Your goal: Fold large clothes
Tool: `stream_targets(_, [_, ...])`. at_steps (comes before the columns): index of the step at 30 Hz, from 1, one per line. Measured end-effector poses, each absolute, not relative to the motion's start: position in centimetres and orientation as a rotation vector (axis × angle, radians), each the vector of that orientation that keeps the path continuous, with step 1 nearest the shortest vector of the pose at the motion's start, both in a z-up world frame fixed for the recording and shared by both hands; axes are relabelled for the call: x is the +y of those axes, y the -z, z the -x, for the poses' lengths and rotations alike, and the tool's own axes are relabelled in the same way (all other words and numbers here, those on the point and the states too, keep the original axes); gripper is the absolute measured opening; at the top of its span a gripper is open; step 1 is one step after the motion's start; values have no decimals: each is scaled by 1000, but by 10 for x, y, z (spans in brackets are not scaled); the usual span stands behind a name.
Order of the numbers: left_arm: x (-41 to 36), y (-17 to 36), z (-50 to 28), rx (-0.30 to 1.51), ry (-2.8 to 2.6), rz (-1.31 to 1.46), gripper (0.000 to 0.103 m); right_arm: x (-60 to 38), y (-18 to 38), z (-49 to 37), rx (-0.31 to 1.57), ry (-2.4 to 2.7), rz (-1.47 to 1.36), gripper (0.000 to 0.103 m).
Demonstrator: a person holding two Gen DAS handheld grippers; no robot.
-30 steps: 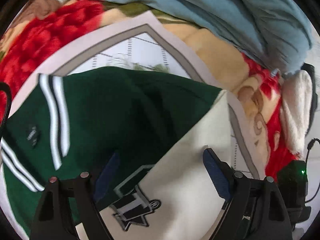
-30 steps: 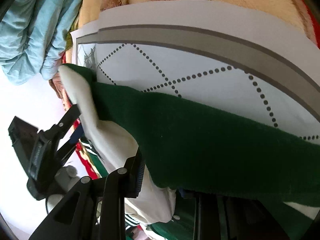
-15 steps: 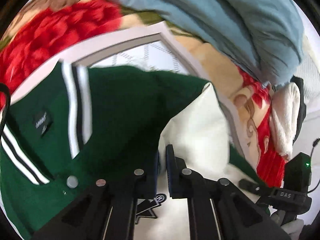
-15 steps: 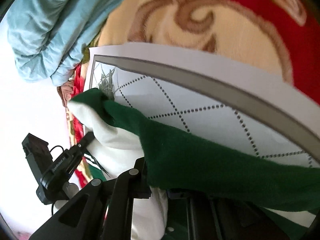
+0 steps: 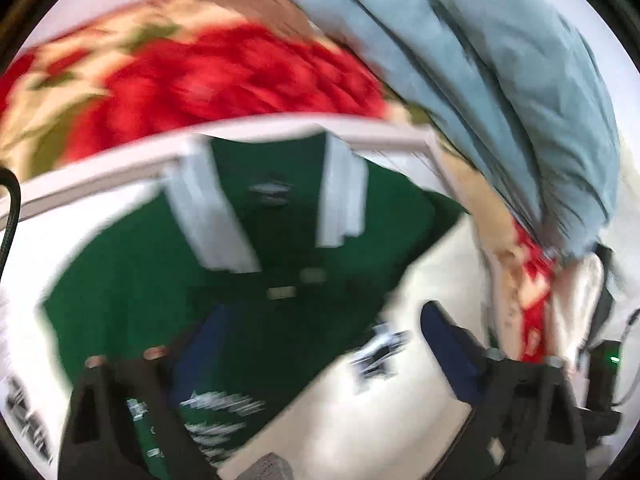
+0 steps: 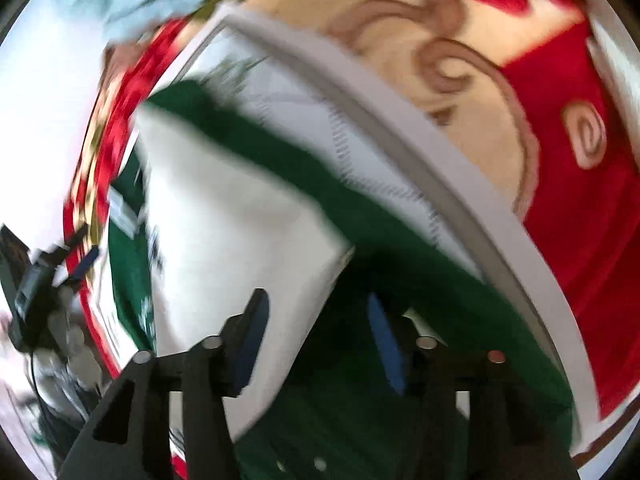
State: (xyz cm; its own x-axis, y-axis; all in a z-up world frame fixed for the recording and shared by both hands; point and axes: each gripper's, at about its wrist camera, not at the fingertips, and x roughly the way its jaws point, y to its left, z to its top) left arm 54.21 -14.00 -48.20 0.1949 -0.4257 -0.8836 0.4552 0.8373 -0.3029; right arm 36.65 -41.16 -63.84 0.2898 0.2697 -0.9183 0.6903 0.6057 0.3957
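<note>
A green jacket with cream sleeves and a striped collar lies on a white mat. A cream sleeve is folded across its front. My left gripper is open just above the jacket, holding nothing. In the right wrist view the jacket and its cream sleeve lie on the mat. My right gripper is open over the sleeve's edge, holding nothing. Both views are motion-blurred.
A red and beige floral blanket covers the bed under the mat. A light blue quilt is bunched at the far right. A black device with a green light sits at the right edge.
My left gripper, shut on the cream sleeve half a second ago, has opened and let go. My right gripper, shut on the green edge, has opened too. Both cameras swung quickly.
</note>
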Motion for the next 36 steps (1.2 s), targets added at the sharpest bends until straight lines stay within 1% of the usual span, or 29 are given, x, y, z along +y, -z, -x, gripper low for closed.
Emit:
stream_targets(4, [-50, 471, -523, 1191, 358, -45, 100, -328, 628, -397, 1404, 120, -802, 63])
stream_targets(8, [46, 469, -483, 1186, 77, -34, 100, -210, 632, -441, 1503, -135, -614, 64])
stream_targets(9, [73, 469, -468, 1190, -7, -16, 100, -186, 635, -450, 1514, -176, -585, 68])
stream_targets(10, [96, 471, -456, 1196, -76, 2, 100, -154, 639, -460, 1530, -235, -540, 75])
stream_targets(12, [147, 477, -424, 1216, -210, 64, 100, -103, 645, -473, 1567, -323, -431, 83])
stream_targets(15, [206, 492, -377, 1265, -368, 160, 99, -29, 659, -482, 1614, -428, -246, 83])
stream_targets(18, [240, 507, -337, 1300, -463, 257, 99, 16, 690, -477, 1745, -450, -147, 83])
stream_targets(19, [249, 511, -326, 1307, -484, 278, 99, 25, 697, -476, 1761, -420, -96, 79])
stream_targets(20, [255, 513, -320, 1308, -493, 294, 99, 29, 698, -474, 1729, -386, -48, 68])
stream_targets(21, [262, 514, -313, 1304, -505, 312, 99, 27, 698, -474, 1701, -326, -5, 36])
stream_targets(22, [267, 515, -308, 1300, -513, 329, 99, 24, 697, -476, 1697, -303, -36, 27])
stream_targets(23, [272, 516, -303, 1293, -522, 352, 100, 8, 691, -479, 1686, -268, -148, 21])
stream_targets(24, [276, 516, -300, 1286, -528, 371, 100, -1, 685, -483, 1667, -244, -200, 17])
stream_targets(28, [291, 516, -295, 1256, -534, 441, 99, -36, 626, -510, 1481, -122, -328, 16])
stream_targets(31, [303, 515, -297, 1234, -536, 486, 99, -35, 598, -552, 1375, -92, -356, 16])
stream_targets(33, [312, 517, -301, 1202, -541, 542, 99, -19, 596, -587, 1346, -96, -368, 16])
stream_targets(35, [321, 521, -304, 1166, -545, 593, 99, 3, 612, -622, 1356, -123, -328, 16])
stream_targets(36, [326, 527, -306, 1156, -547, 629, 99, 7, 622, -637, 1386, -141, -323, 19])
